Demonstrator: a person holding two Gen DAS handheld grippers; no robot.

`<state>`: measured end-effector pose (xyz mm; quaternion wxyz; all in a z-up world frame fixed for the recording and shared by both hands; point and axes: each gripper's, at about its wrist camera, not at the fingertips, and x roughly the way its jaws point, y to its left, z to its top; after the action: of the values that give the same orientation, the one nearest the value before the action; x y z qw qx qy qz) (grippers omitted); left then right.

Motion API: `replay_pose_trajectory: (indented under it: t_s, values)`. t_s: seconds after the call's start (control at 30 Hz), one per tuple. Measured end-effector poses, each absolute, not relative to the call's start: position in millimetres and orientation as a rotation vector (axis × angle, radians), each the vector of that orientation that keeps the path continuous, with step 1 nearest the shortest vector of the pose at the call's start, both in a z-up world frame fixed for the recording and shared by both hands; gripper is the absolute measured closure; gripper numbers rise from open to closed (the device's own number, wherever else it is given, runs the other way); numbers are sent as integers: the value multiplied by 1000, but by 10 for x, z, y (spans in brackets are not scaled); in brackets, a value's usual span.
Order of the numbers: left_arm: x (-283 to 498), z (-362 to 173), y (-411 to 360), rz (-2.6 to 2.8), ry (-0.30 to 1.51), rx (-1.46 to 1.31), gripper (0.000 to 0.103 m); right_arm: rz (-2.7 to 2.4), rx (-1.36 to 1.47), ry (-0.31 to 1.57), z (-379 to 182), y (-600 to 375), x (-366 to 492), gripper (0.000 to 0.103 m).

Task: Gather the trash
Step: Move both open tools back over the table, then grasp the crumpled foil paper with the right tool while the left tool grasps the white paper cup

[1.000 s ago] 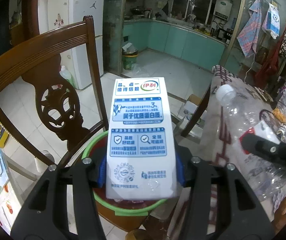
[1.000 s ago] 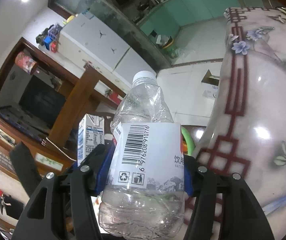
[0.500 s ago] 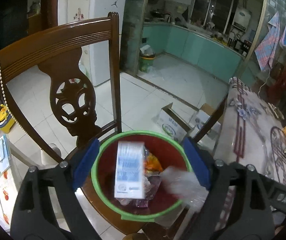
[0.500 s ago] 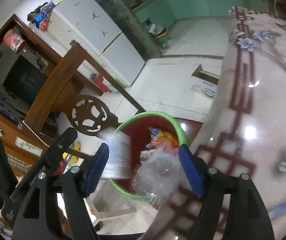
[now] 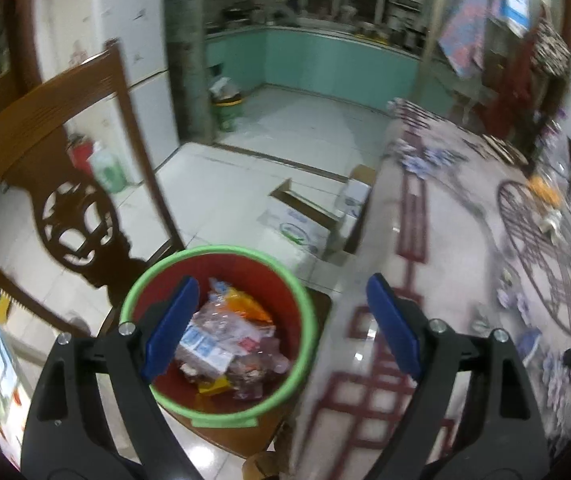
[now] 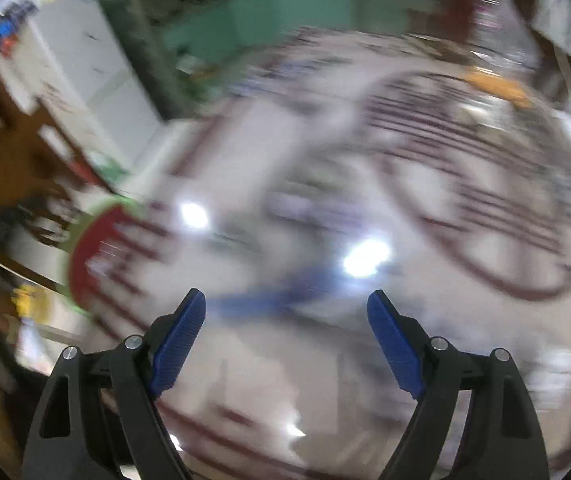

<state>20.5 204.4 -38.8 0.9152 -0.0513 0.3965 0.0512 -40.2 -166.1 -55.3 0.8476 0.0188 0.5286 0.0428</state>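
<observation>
Bin (image 5: 305, 312) first, from the left wrist: red inside, green rim, sitting on the seat of a carved wooden chair (image 5: 65, 184) just beside the table (image 5: 437, 280). Left gripper (image 5: 281, 320) hangs above it, blue pads spread wide, nothing between them. One pad (image 5: 169, 328) hangs over the bin's mouth, the other over the table edge. Down in the bin lies the trash: a milk carton (image 5: 203, 350) on its side, clear crumpled plastic (image 5: 225, 320) on top of it, an orange wrapper (image 5: 245, 306) toward the far wall. Beyond the chair, an open cardboard box (image 5: 301, 220) sits on the white floor tiles, against the table's near corner. Further back, a small green pail (image 5: 227, 110) stands by the pillar at the kitchen doorway. The tablecloth shows dark red line patterns and a big round motif (image 5: 545, 248); small items near it are too blurred to name.

Over to the right wrist, and it's all smear. Right gripper (image 6: 285, 324) is wide open too, empty, pointing across the table (image 6: 365, 360). Two lamp glares shine off the cloth. At the left edge, a red and green arc shows: the bin (image 6: 93, 248), well off to the side of the fingers. A blue streak (image 6: 253, 300) lies between the pads; I cannot tell what it is.
</observation>
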Motion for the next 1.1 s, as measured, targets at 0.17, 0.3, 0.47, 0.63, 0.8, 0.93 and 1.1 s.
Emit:
replay_pose_trajectory:
  t_s: [0.17,0.3,0.47,0.63,0.8,0.93,1.1]
  values:
    - [283,-344,1602,32,821,-72,17,-104,8,1237,-383,-2830,-628,20]
    - [357,-351,1177,-30,830,-1,17,-216,79,1321,-456,-3581,-784,19]
    - [391,-368,571,-108,823,113,17,-164,149,1426,-768,-3831,-779,19]
    - [426,-424,239,-146,833,131,17,-60,131,1515,-1014,-3706,-713,28]
    - [498,-482,-9,-129,823,194,17,29,185,1470,-1019,-3682,-630,57]
    - [641,-432,-294,-143,787,194,17,161,502,1251,-768,-3665,-661,58]
    - [1129,-491,-1119,-289,821,124,17,207,664,1012,-478,-3657,-844,57]
